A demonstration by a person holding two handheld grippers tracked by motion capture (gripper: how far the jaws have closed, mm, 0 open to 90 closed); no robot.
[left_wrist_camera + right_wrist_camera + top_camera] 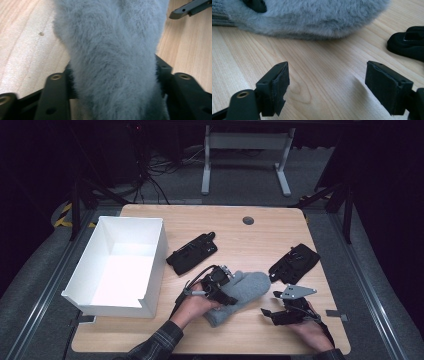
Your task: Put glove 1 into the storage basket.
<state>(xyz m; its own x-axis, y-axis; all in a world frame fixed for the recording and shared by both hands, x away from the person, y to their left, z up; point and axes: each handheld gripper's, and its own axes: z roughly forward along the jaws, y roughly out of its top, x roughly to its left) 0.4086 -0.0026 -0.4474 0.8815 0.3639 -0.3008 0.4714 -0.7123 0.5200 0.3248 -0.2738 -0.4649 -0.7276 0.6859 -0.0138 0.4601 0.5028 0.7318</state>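
Note:
A grey fuzzy mitten (247,287) lies on the wooden table (240,240), near its front middle. My left gripper (231,287) comes at it from the left, and its jaws are closed on the mitten's sides. In the left gripper view the fur (112,50) bulges between both black pads (161,71). My right gripper (269,302) rests low at the front right, a little apart from the mitten. Its jaws stand open over bare wood (325,80), with the mitten (312,17) lying beyond them.
A white open box (157,250) stands at the left of the table. Two black padded items lie behind the mitten, one in the middle (192,252) and one to the right (295,262). A round grommet (248,220) sits at the table's back.

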